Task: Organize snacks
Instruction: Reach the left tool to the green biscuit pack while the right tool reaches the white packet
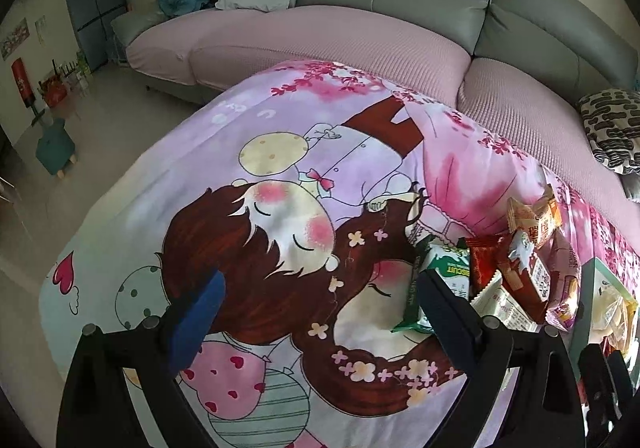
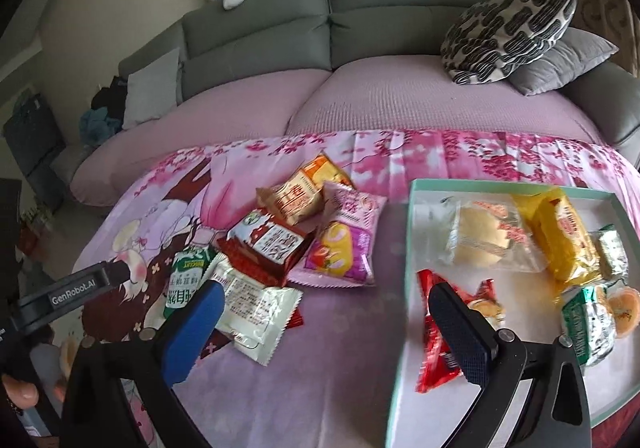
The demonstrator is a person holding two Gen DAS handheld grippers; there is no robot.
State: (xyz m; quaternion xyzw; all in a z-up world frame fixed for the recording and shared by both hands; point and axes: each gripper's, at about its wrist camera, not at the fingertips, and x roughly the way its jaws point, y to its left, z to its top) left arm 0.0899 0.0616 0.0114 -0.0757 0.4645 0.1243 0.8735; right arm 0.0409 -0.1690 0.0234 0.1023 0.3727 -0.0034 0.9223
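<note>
Both tongs stand wide open and hold nothing: the left tongs (image 1: 320,304) hang over the cartoon cloth (image 1: 280,151), the right tongs (image 2: 324,312) straddle the rim of the tray (image 2: 408,248). The loose snacks (image 2: 280,244) lie heaped on the surface just left of the tray, overlapping, so a pinch at the white packet (image 2: 256,312) could drag the dark red packet (image 2: 268,248) along or slide off the slick wrapper. The red packet (image 2: 436,336) lies at the tray's near edge and could get nudged out. Readable: "BISCUIT" on the green packet (image 2: 188,272), "GenRobot.AI" on the left tongs
</note>
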